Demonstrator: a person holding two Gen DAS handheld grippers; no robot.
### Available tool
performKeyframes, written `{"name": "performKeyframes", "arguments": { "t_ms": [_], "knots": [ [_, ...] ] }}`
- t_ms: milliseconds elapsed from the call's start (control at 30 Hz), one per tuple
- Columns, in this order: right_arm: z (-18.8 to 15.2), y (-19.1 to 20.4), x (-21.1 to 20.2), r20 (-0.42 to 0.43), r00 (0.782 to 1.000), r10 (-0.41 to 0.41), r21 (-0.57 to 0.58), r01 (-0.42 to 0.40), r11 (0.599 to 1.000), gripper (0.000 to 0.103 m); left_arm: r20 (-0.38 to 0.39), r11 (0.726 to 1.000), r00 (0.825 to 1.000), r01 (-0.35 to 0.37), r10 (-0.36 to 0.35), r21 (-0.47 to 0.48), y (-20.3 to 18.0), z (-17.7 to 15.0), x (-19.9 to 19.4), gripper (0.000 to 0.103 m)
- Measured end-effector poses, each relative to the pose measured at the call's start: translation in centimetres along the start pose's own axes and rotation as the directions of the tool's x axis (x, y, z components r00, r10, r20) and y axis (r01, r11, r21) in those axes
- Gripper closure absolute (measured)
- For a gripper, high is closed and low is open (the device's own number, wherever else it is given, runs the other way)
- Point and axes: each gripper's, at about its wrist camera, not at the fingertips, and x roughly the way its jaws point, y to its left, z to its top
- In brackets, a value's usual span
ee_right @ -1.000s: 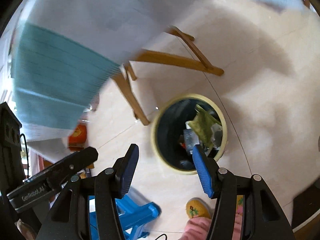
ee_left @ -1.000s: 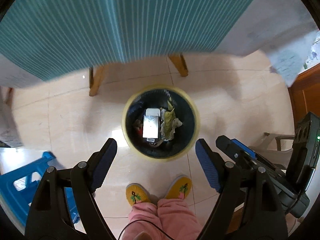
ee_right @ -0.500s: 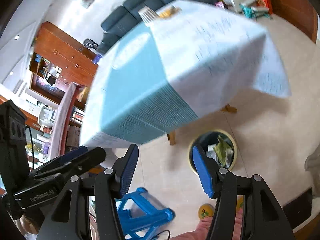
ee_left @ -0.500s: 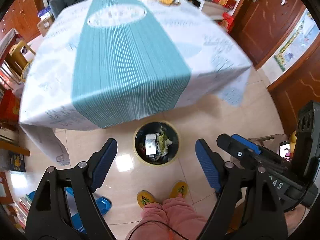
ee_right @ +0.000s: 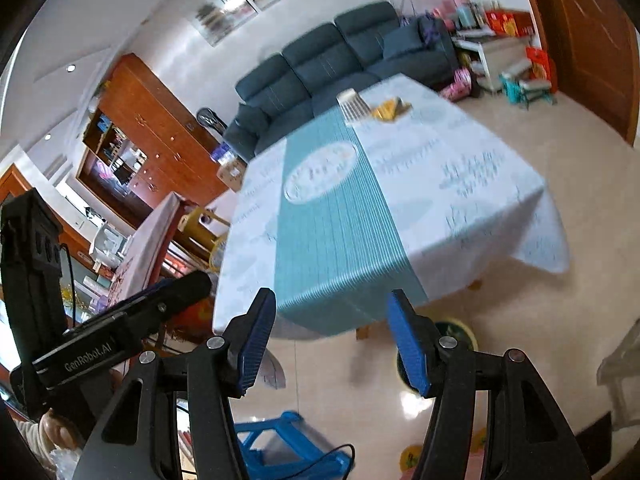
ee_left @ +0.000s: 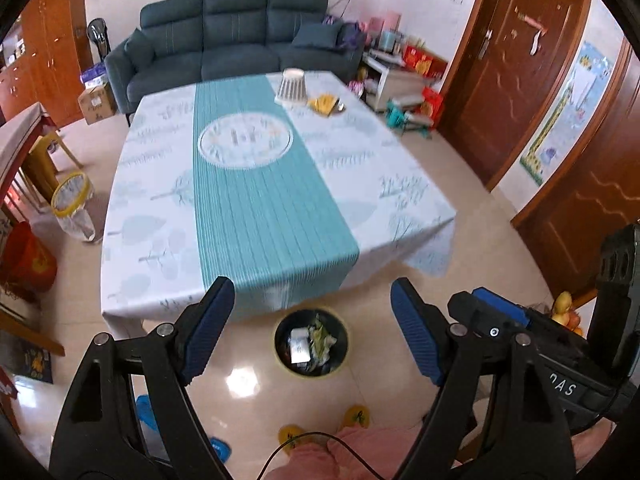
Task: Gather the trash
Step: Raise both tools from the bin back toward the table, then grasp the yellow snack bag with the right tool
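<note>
both wrist cameras look from high above the floor, angled down over the near edge of the table toward the sofa (the right view is rolled sideways). both share the table, sofa and bin below.

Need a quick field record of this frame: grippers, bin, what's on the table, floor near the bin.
left gripper: open, nothing between the jaws
right gripper: open, nothing between the jaws
trash bin: on the floor at the table's near edge, holds paper and wrappers
table: covered by a cloth with a teal runner
on table, far end: upturned ribbed cup; yellow wrapper beside it
blue stool: on the floor, near side
</note>
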Motion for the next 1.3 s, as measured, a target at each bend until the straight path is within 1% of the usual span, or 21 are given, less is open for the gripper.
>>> {"name": "performKeyframes", "arguments": {
  "t_ms": [167, 333, 467, 600, 667, 867, 933, 967, 1000, 1100, 1200, 1233, 1300],
  "knots": [
    [2.2, 1.2, 0.2, 0.032, 0.999, 0.005, -0.027, -0.004, 1.000, 0.044, 0.028, 1.000, 1.000, 0.012, -0.013, 0.019, 0.0, 1.5, -0.8, 0.025],
    [4.4, 1.0, 2.2, 0.029, 0.999, 0.019, -0.048, -0.018, 0.999, 0.044, 0.050, 1.000, 0.999, -0.004, 0.003, 0.027, 0.1, 2.9, -0.2, 0.025],
    [7.0, 0.0, 4.6, 0.018, 0.999, 0.038, -0.069, -0.036, 0.997, 0.044, 0.051, 1.000, 0.999, -0.020, 0.020, 0.007, 0.1, 4.2, 1.8, 0.025],
    [11.0, -1.6, 8.1, -0.007, 0.998, 0.055, -0.095, -0.056, 0.994, 0.044, 0.053, 0.999, 0.997, -0.047, 0.048, -0.016, 0.1, 6.8, 4.4, 0.025],
    [13.6, -2.8, 10.3, -0.028, 0.998, 0.062, -0.109, -0.064, 0.992, 0.044, 0.048, 0.998, 0.997, -0.059, 0.060, -0.031, 0.1, 8.2, 6.0, 0.025],
    [22.0, -7.8, 18.0, -0.104, 0.992, 0.076, -0.117, -0.088, 0.989, 0.044, 0.006, 0.989, 0.994, -0.104, 0.105, -0.104, 0.1, 15.0, 13.0, 0.025],
    [25.4, -9.7, 20.9, -0.129, 0.989, 0.071, -0.126, -0.088, 0.988, 0.044, -0.010, 0.985, 0.993, -0.118, 0.118, -0.127, -0.1, 18.2, 16.3, 0.025],
    [26.7, -10.6, 22.1, -0.139, 0.988, 0.072, -0.127, -0.090, 0.988, 0.044, -0.015, 0.983, 0.992, -0.124, 0.123, -0.132, -0.2, 19.2, 17.4, 0.025],
    [28.0, -11.5, 23.3, -0.149, 0.986, 0.072, -0.130, -0.092, 0.987, 0.044, -0.028, 0.980, 0.991, -0.135, 0.132, -0.146, -0.3, 20.9, 19.3, 0.025],
    [32.7, -14.4, 28.1, -0.181, 0.982, 0.060, -0.153, -0.089, 0.984, 0.044, -0.052, 0.971, 0.988, -0.153, 0.145, -0.184, -0.3, 24.9, 24.2, 0.025],
    [36.1, -16.6, 32.6, -0.205, 0.978, 0.044, -0.166, -0.079, 0.983, 0.044, -0.066, 0.962, 0.984, -0.173, 0.163, -0.209, -0.2, 28.3, 28.8, 0.025],
    [37.5, -17.6, 34.7, -0.216, 0.975, 0.041, -0.165, -0.078, 0.983, 0.044, -0.073, 0.960, 0.983, -0.183, 0.171, -0.214, -0.1, 29.3, 30.4, 0.025],
    [39.0, -18.7, 37.7, -0.232, 0.972, 0.032, -0.160, -0.070, 0.985, 0.044, -0.086, 0.954, 0.979, -0.199, 0.184, -0.225, 0.1, 31.3, 33.6, 0.025]
  ]
}}
